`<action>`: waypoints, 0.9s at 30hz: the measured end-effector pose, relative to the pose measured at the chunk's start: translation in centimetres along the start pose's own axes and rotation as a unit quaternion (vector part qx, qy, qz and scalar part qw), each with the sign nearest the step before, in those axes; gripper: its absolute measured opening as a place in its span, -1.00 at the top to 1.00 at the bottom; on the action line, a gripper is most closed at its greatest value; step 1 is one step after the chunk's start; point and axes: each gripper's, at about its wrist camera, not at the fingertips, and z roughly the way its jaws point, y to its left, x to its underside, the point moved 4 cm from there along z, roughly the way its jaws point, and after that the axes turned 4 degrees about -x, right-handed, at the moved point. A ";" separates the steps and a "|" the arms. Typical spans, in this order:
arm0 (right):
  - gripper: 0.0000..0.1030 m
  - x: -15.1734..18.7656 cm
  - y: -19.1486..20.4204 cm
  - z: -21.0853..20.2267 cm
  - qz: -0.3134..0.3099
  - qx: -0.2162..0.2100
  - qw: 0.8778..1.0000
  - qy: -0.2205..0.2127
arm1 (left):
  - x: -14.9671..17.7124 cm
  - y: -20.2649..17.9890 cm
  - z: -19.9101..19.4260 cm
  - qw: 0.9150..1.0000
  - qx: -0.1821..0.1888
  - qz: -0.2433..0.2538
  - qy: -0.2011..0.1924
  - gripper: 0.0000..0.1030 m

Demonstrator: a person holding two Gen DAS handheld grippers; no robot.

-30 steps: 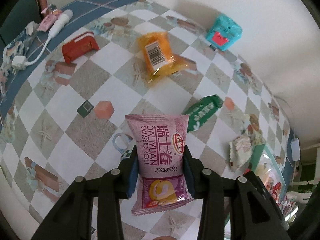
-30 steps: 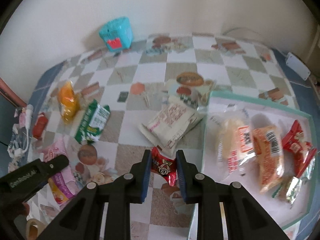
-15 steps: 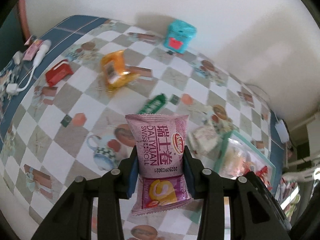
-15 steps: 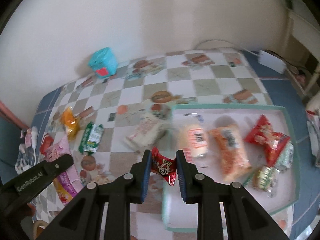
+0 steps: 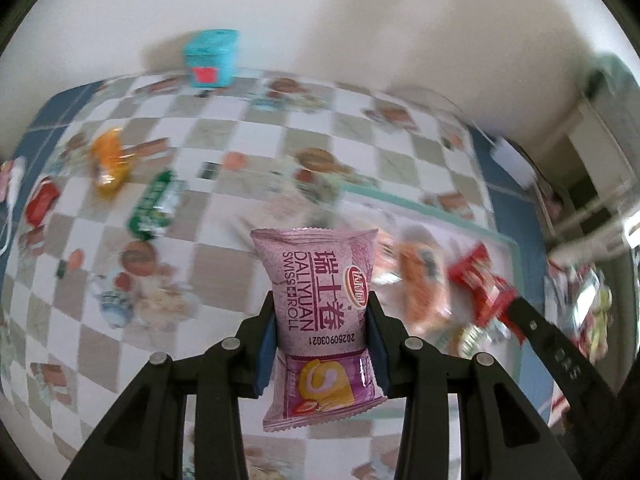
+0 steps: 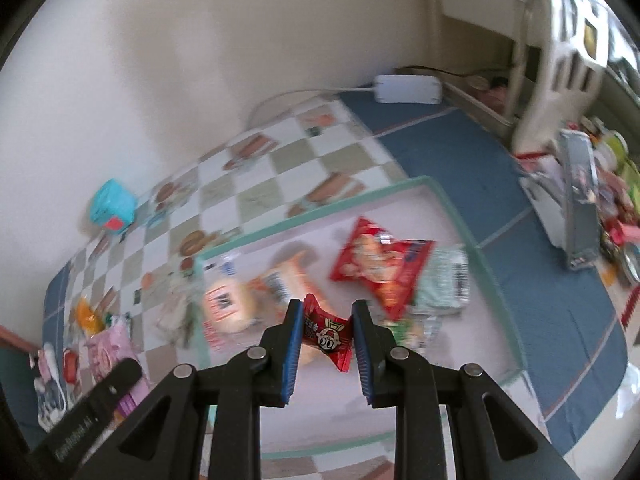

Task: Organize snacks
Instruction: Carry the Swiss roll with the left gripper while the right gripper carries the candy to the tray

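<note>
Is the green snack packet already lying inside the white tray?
No, the green snack packet lies on the checked tablecloth, left of the teal-rimmed white tray.

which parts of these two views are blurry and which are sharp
Left wrist view: the pink swiss roll packet in the left gripper is sharp, the table and tray smear. Right wrist view: the small red packet is crisp, the snacks behind blur.

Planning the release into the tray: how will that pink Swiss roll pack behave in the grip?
The pink pack looks puffy, so probably light and squashy; the left gripper pinches its middle. Its glossy film may be slippery. Likely lands flat, no rolling.
</note>
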 end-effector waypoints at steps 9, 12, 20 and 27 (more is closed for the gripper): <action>0.48 0.3 -2.9 0.1 0.034 0.005 0.999 0.005 | 2.6 -6.1 1.6 0.996 0.009 0.086 0.032 0.19; 0.48 0.5 -3.3 0.6 0.041 0.006 0.999 0.015 | 3.2 -6.9 2.3 0.994 0.008 0.098 0.043 0.19; 0.46 0.8 -3.6 1.4 0.044 0.011 0.998 0.032 | 3.3 -6.9 2.9 0.994 0.008 0.098 0.054 -0.04; 0.13 1.1 -3.8 2.2 0.045 0.029 0.997 0.050 | 2.8 -5.8 3.0 0.995 0.005 0.080 0.056 -0.17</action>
